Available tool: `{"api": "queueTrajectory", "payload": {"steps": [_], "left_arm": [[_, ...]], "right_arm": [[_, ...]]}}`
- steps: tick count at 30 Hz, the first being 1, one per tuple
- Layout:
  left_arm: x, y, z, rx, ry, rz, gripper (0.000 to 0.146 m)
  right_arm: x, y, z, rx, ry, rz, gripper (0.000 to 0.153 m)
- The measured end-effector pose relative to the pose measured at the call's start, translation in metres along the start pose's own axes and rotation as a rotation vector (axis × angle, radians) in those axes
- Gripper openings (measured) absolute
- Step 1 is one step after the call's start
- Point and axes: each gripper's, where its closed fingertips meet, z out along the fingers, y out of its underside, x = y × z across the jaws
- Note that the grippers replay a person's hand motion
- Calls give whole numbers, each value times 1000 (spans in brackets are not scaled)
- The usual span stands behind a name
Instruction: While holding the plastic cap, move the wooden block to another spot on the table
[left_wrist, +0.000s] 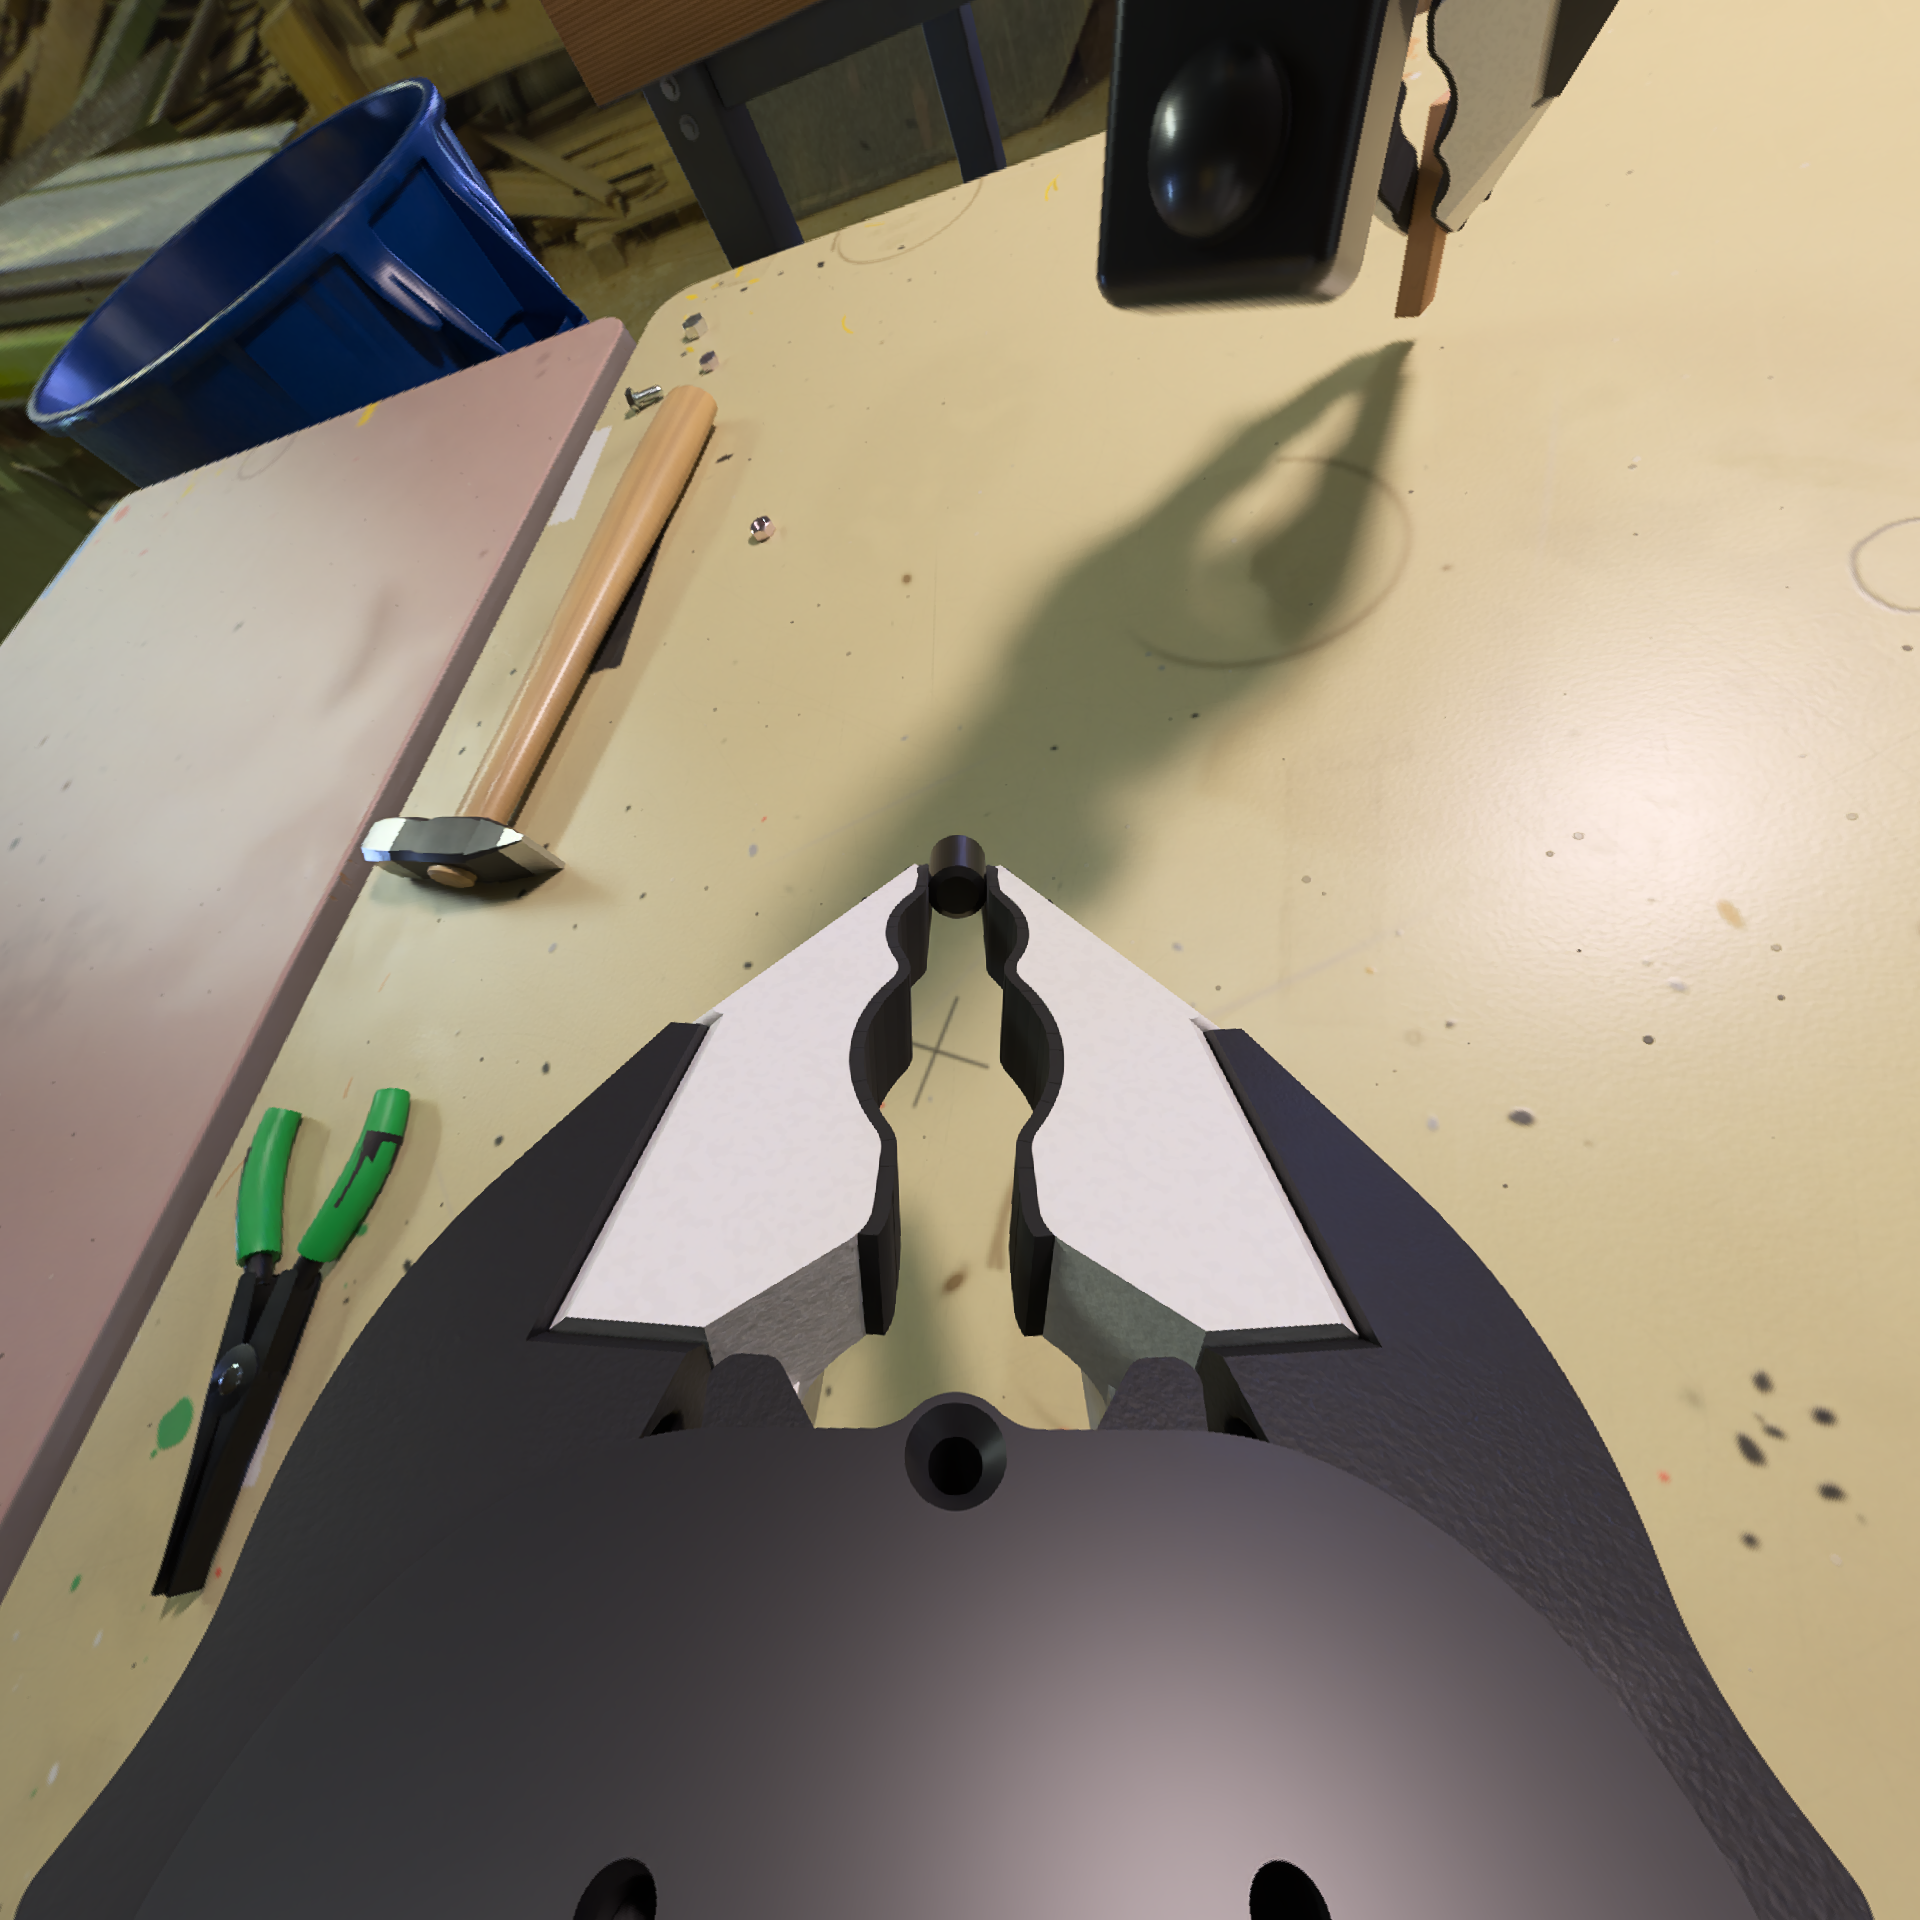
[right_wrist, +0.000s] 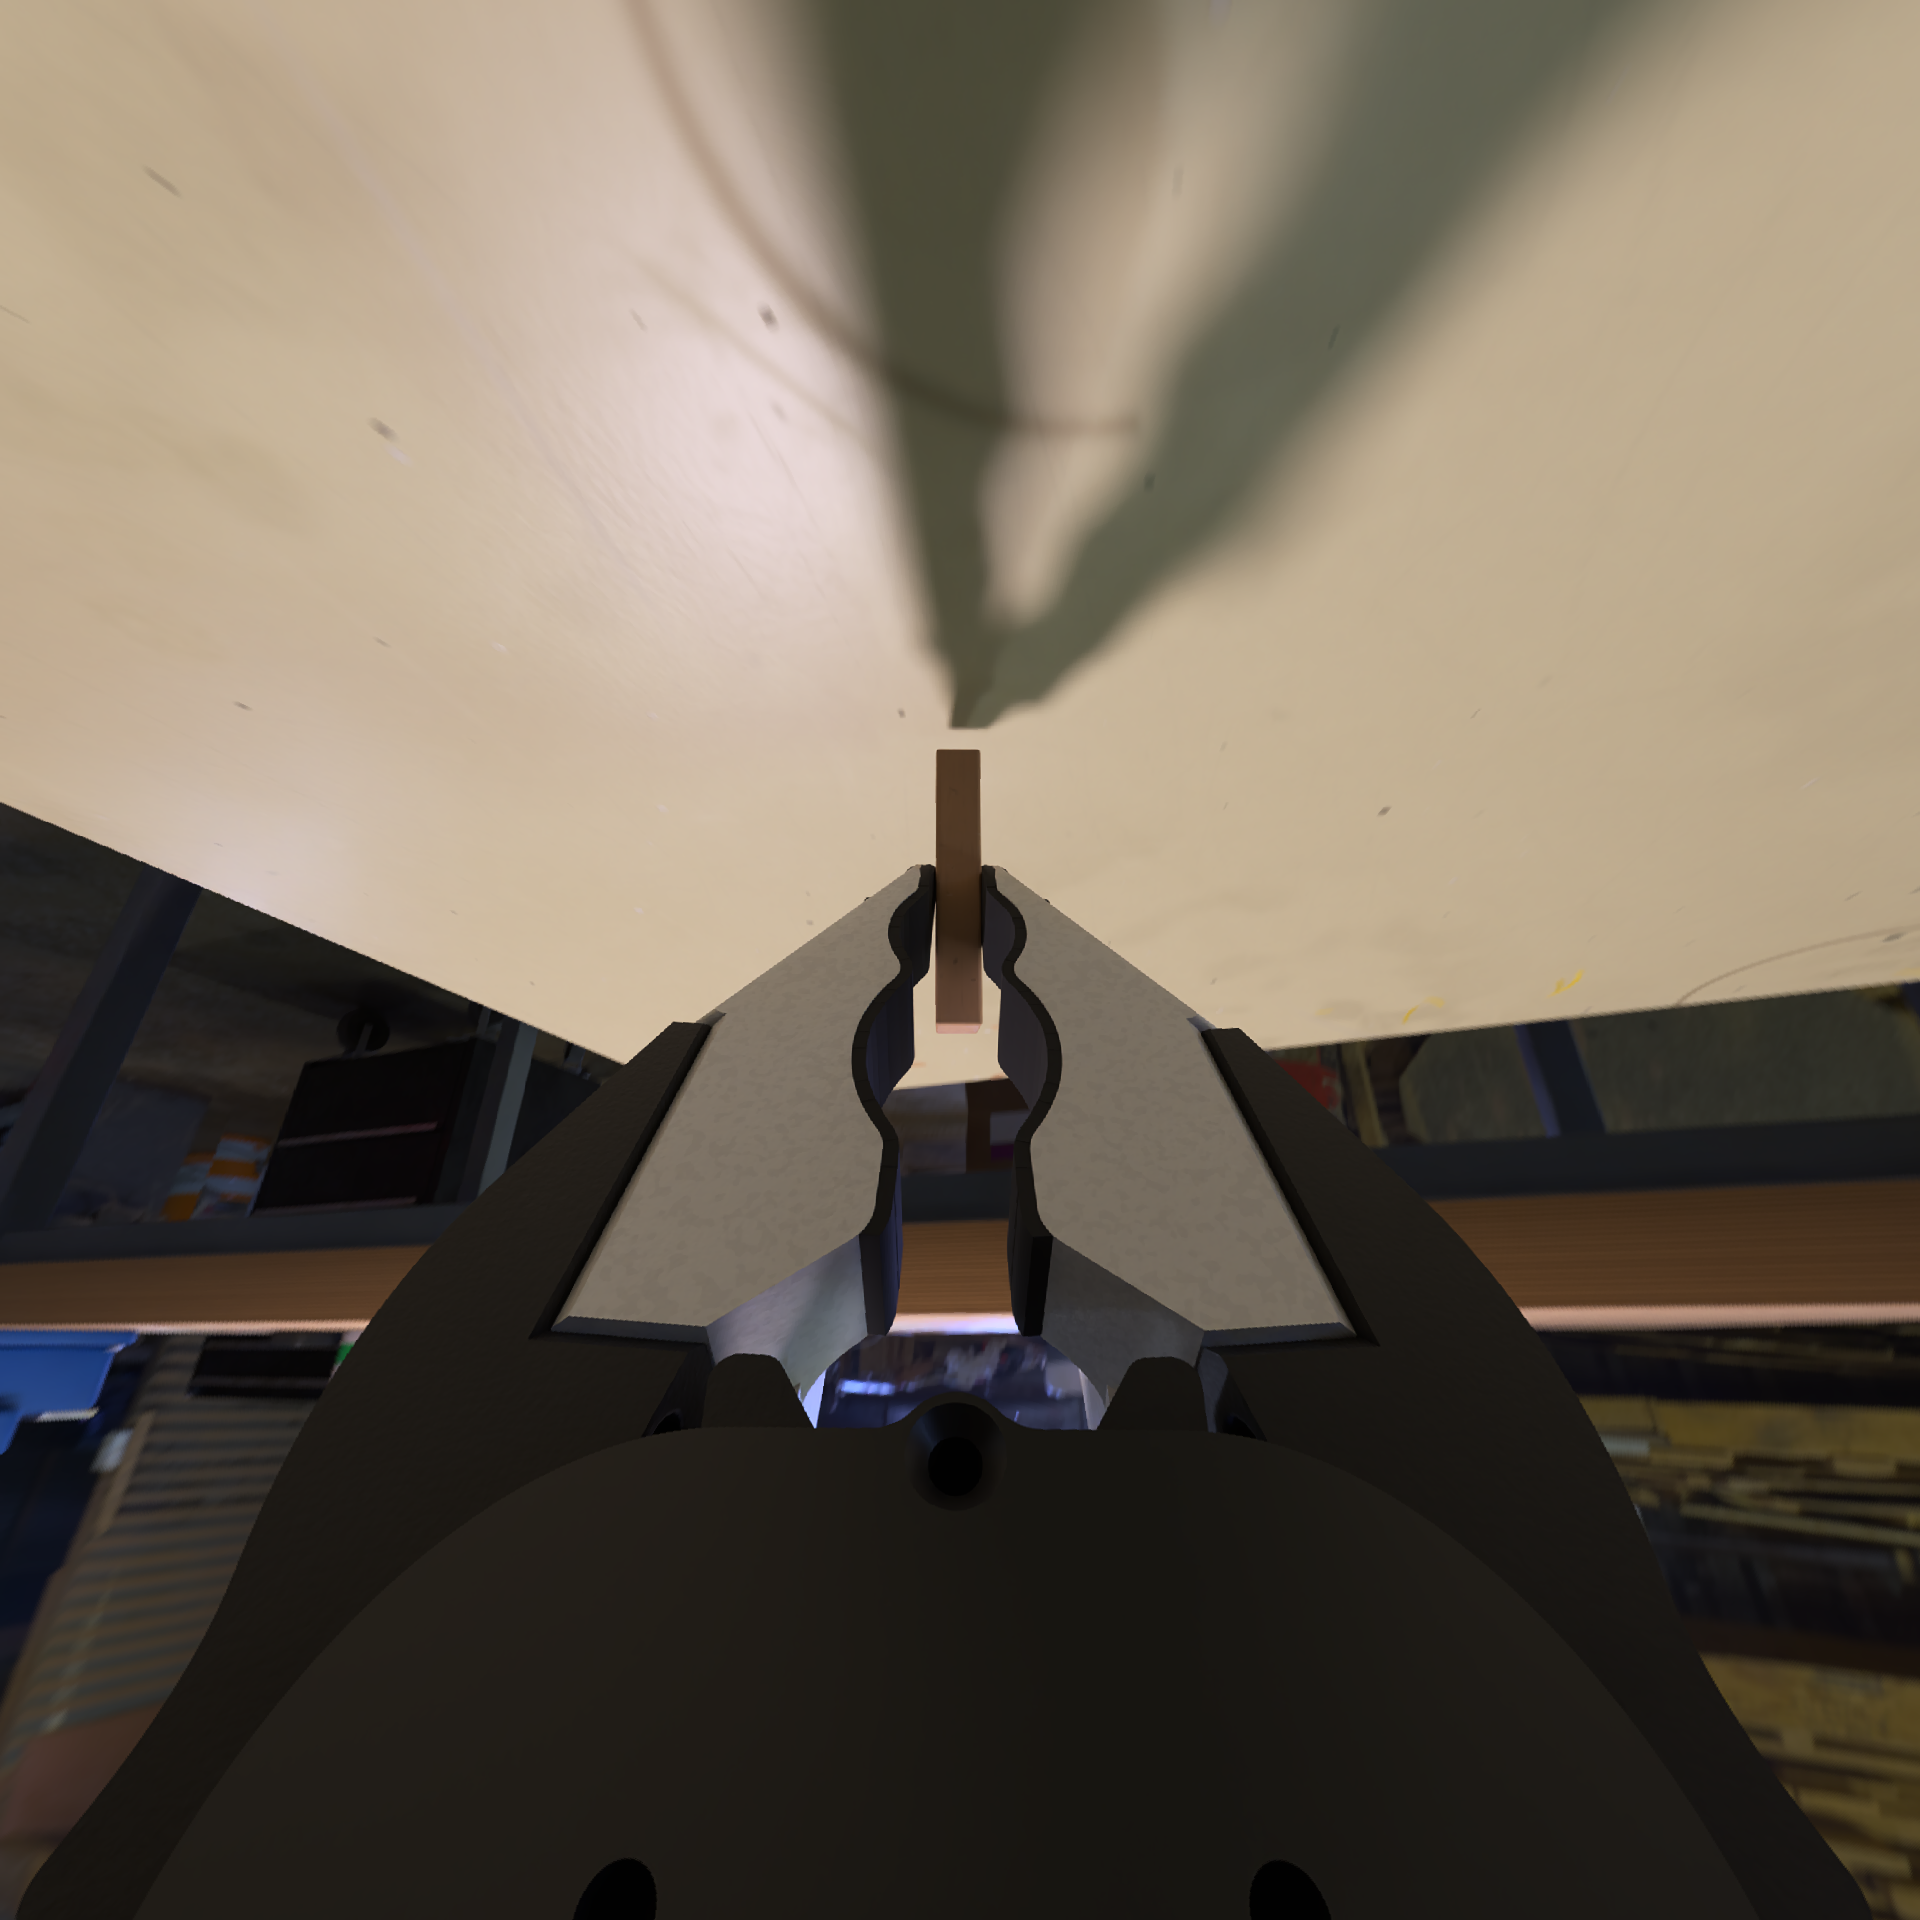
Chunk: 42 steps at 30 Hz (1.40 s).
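Your left gripper (left_wrist: 958, 883) is clamped on the small black cap (left_wrist: 958, 875) at its fingertips, mid-frame above the tan surface (left_wrist: 1351, 831). Your right gripper (right_wrist: 958, 883) pinches the thin wooden block (right_wrist: 958, 883), held clear of the surface, seen at the upper right of the left wrist view. A hammer (left_wrist: 551, 665) and green-handled pliers (left_wrist: 270, 1299) lie at the left.

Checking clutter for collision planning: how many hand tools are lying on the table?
2. A hammer lies along the table's left edge, head nearest the camera. Green-handled pliers lie closer, at lower left. The tool bodies may hide more.
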Motion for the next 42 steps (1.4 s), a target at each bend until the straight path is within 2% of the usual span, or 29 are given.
{"api": "queueTrajectory", "payload": {"steps": [9, 22, 25, 29, 32, 35, 38, 42], "left_arm": [[2, -1, 0, -3, -7, 22, 9], [2, -3, -1, -1, -15, 37, 9], [2, -2, 0, -4, -16, 40, 9], [2, -2, 0, -5, -15, 39, 9], [2, -2, 0, -5, -15, 40, 9], [2, -1, 0, -8, -16, 41, 9], [3, -1, 1, -8, -17, 42, 9], [4, -2, 2, -7, -11, 40, 9]], "right_arm": [[7, 23, 24, -144, 20, 68, 8], [6, 21, 24, -112, 10, 71, 8], [7, 21, 27, -114, 31, 59, 29], [8, 20, 27, -86, 34, 59, 32], [9, 19, 23, -19, 36, 65, 36], [6, 18, 17, 125, 14, 76, 38], [8, 31, 14, 237, 33, 130, 42], [10, 39, 8, 535, 25, 224, 46]]}}
